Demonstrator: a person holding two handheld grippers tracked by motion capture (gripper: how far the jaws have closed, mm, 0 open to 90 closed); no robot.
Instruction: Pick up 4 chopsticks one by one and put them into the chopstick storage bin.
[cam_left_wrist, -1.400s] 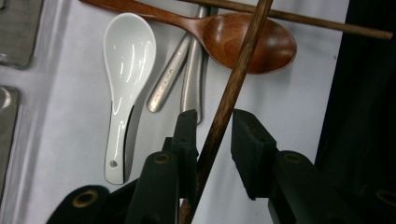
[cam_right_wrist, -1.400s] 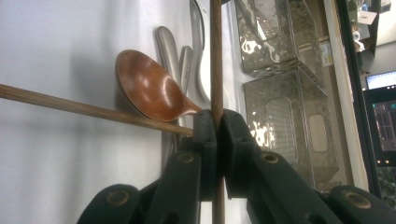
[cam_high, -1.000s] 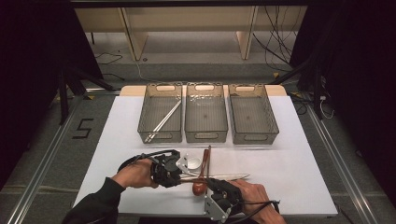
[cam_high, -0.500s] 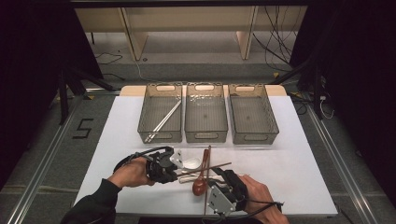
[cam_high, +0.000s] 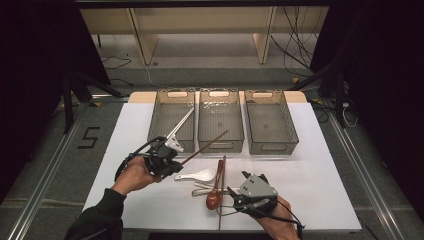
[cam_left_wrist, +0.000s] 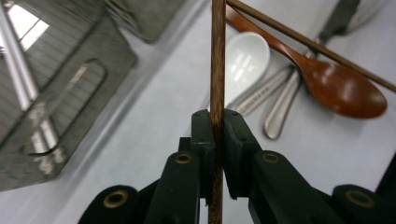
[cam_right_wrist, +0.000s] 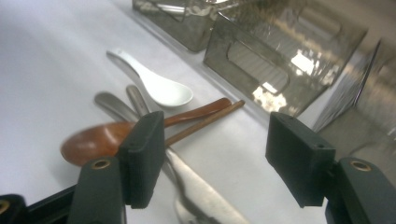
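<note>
Left gripper (cam_high: 167, 159): held in the person's left hand (cam_high: 134, 175) over the left half of the white worktop (cam_high: 320, 170), in front of the left tray.
Left fingers (cam_left_wrist: 203, 135): clamped tight on a dark wooden chopstick (cam_high: 205, 146); in the left gripper view the stick runs straight up between the pads.
Chopstick: lifted off the worktop, slanting up and right from the left gripper, its far end over the front edge of the middle tray.
Left tray (cam_high: 170, 120): clear bin, a pair of pale chopsticks (cam_high: 181, 122) lying slantwise inside.
Middle tray (cam_high: 220, 120): clear bin, just beside the left one.
Right tray (cam_high: 270, 121): clear bin at the right end of the row.
Cutlery pile: between the two grippers on the worktop; a white ceramic spoon (cam_high: 196, 175), a brown wooden spoon (cam_high: 214, 198), a second dark chopstick (cam_right_wrist: 205, 122) alongside it, and metal handles (cam_right_wrist: 112, 106) beneath.
Right gripper (cam_high: 235, 196): low at the near edge, just right of the wooden spoon's bowl.
Right fingers (cam_right_wrist: 142, 156): have just been opening, now spread wide, nothing pressed between them.
</note>
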